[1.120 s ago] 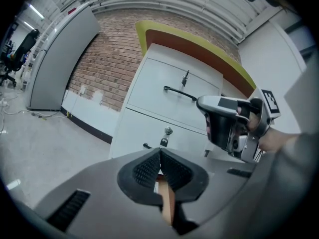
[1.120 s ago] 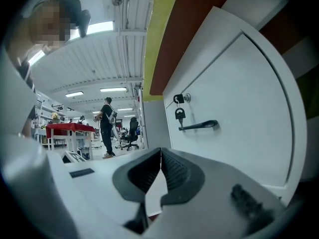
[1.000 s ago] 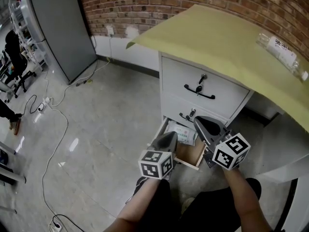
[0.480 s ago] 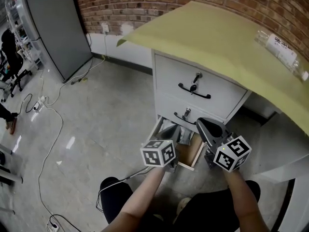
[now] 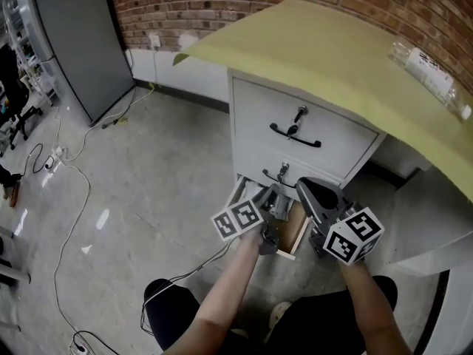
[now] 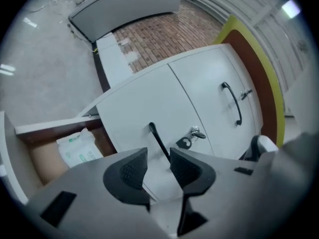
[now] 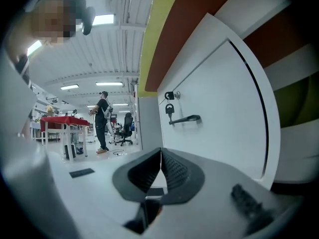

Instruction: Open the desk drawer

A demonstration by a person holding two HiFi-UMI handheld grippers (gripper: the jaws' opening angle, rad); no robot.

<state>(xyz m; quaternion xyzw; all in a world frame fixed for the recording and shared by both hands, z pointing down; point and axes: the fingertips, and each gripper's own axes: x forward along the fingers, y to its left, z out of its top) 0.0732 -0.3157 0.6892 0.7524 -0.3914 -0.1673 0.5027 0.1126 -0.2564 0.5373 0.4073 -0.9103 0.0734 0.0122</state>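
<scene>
The white drawer unit (image 5: pixel 255 128) stands under a yellow desk top (image 5: pixel 325 50). Its bottom drawer (image 5: pixel 290 235) is pulled out, with white packets (image 6: pixel 75 148) inside. The middle drawer's thin black handle (image 6: pixel 158 139) runs between the pads of my left gripper (image 6: pixel 158 166). Its jaws have just been opening and stand apart without pressing the handle. A key (image 6: pixel 192 133) hangs beside that handle. In the head view the left gripper (image 5: pixel 275 202) sits at the middle drawer's front. My right gripper (image 5: pixel 307 187) hovers just to its right, shut on nothing (image 7: pixel 160 153).
The top drawer has its own black handle (image 5: pixel 295 134) and key. A plastic bottle (image 5: pixel 432 76) lies on the desk top. Cables (image 5: pixel 70 198) trail over the grey floor on the left, by a grey panel (image 5: pixel 74 35). A person (image 7: pixel 103 118) stands far off.
The left gripper has rolled and come from over the open bottom drawer to the middle drawer's handle, and its jaws have parted. The right gripper has stayed put.
</scene>
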